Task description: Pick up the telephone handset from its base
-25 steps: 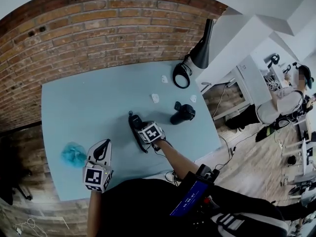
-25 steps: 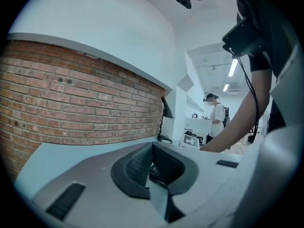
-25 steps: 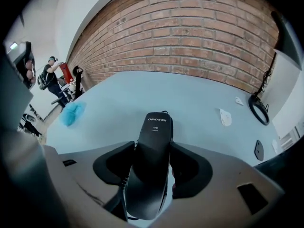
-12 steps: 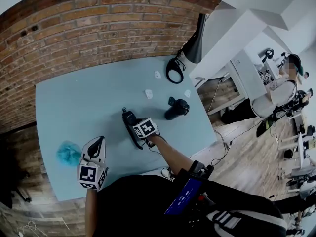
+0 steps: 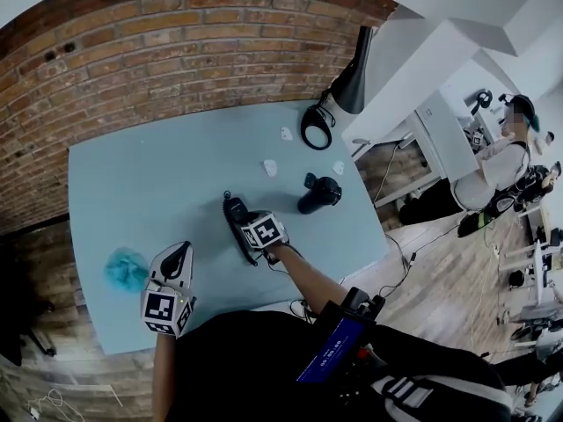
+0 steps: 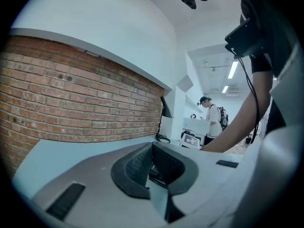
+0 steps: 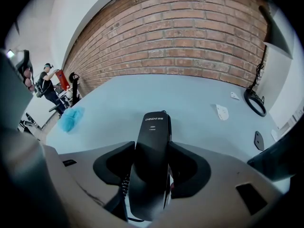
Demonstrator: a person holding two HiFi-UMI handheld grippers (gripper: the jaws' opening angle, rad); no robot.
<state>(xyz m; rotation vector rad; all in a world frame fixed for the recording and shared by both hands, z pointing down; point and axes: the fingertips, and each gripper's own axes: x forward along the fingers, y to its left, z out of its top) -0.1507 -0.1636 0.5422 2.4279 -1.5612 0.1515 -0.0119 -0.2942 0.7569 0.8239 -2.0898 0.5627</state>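
Note:
A black telephone handset (image 7: 153, 141) lies lengthwise on its base on the blue table (image 5: 158, 174), its coiled cord (image 7: 124, 184) at the near end. My right gripper (image 7: 152, 164) points steeply down over it, one jaw against each side of the handset, which rests low on the phone. In the head view the handset (image 5: 235, 213) shows just beyond the right gripper (image 5: 244, 229). My left gripper (image 5: 179, 253) hovers near the table's front edge, left of the phone. Its jaws (image 6: 153, 152) are shut with nothing in them.
A crumpled blue cloth (image 5: 128, 270) lies at the front left. A black flask (image 5: 318, 193) lies right of the phone. A black desk lamp (image 5: 347, 77) with a ring base (image 5: 317, 128) stands at the back right. Small white pieces (image 5: 271, 167) are scattered between. A brick wall backs the table.
Only the head camera's view has shifted a little. Both grippers and the phone stand where they were.

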